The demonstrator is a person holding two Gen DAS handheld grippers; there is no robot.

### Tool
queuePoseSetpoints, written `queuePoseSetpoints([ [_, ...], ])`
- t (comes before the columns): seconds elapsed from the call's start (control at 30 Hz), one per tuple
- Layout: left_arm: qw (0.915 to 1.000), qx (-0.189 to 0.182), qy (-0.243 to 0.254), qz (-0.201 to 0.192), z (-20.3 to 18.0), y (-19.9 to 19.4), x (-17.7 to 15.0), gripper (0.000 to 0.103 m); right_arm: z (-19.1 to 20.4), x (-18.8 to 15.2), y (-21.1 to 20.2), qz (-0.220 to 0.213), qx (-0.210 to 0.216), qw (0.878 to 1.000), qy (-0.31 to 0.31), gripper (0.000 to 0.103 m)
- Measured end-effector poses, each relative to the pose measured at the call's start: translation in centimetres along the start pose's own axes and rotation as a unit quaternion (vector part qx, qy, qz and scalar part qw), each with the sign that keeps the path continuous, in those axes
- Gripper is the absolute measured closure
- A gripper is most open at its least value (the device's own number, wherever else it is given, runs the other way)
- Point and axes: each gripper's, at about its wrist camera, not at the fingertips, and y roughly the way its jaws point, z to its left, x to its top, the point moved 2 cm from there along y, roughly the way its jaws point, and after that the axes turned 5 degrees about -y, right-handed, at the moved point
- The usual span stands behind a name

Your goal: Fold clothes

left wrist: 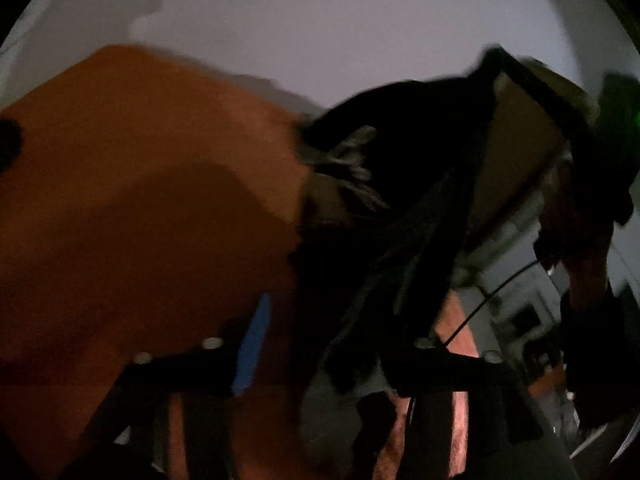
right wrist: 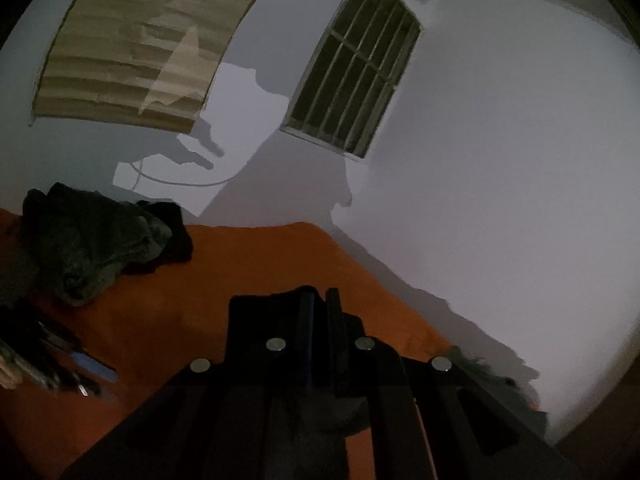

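Two grippers working over orange bed (right wrist: 248,280): right gripper (right wrist: 320,300) closed, lifting dark garment (left wrist: 400,200); left gripper (left wrist: 304,364) parted, empty. Advice: regrip hanging corner, lift evenly.

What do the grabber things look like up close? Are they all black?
Mostly black. The right gripper has two flat, blocky black fingers, and round silver studs sit in a row behind them. The left gripper is black too, with the same silver studs. A thin black cable runs near it.
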Motion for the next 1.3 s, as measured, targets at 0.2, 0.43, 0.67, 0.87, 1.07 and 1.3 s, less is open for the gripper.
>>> queuePoseSetpoints([
  [0.2, 0.9982, -0.012, 0.056, 0.018, -2.4, 5.4, -3.6, 0.040, -1.5, -2.7, -5.0, 0.018, -0.008, 1.000, 0.024, 0.099],
  [0.43, 0.9978, 0.001, 0.065, 0.008, -3.0, 8.0, -4.6, 0.101, -5.6, -5.5, -9.0, 0.030, -0.049, 0.996, 0.061, 0.103],
  [0.67, 0.9919, 0.068, 0.097, 0.045, -0.9, 8.1, -6.7, 0.100, -5.5, -17.5, -2.8, 0.186, 0.090, 0.970, 0.131, 0.103],
  [0.87, 0.9875, 0.091, 0.108, 0.071, 0.9, 8.3, -7.8, 0.099, -4.3, -29.9, -1.1, 0.264, 0.116, 0.949, 0.127, 0.082],
  [1.07, 0.9889, 0.090, 0.090, 0.077, 1.4, 9.3, -8.0, 0.065, -3.4, -33.9, -0.6, 0.265, 0.117, 0.954, 0.073, 0.040],
  [1.3, 0.9889, 0.091, 0.099, 0.063, 1.7, 9.9, -7.5, 0.054, 0.2, -34.8, -1.3, 0.249, 0.113, 0.952, -0.135, 0.031],
])
